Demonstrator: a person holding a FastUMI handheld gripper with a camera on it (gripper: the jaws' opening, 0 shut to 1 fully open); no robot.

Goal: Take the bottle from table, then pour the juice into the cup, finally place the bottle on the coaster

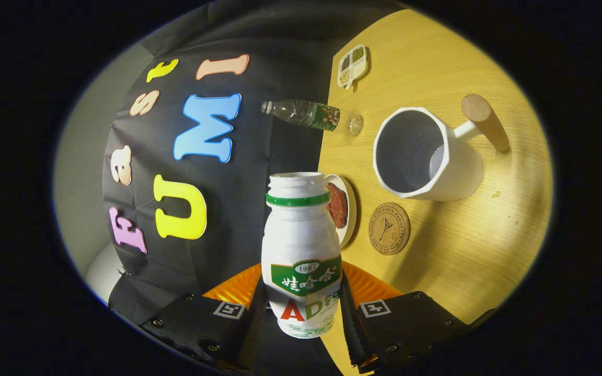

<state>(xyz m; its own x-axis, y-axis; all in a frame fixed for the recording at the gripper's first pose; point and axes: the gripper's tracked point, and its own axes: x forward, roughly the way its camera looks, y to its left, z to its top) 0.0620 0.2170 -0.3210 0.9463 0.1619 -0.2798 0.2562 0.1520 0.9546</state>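
Note:
My gripper (pixel 302 308) is shut on a small white bottle (pixel 301 250) with a green neck ring and a green label; both fingers press its lower sides. The whole view is rolled about a quarter turn, so the bottle is held tipped on its side above the wooden table (pixel 468 250), its open mouth pointing away from the fingers. The white faceted cup (pixel 426 156) with a wooden handle stands on the table beyond the fingers, off to the side of the bottle's mouth. A round cork coaster (pixel 389 228) lies beside the cup, nearer to the fingers.
A small white plate (pixel 350 209) with a dark red patty sits just behind the bottle's neck. A clear plastic water bottle (pixel 311 115) stands at the table's far edge. A white divided dish (pixel 352 65) with seeds lies farther along that edge.

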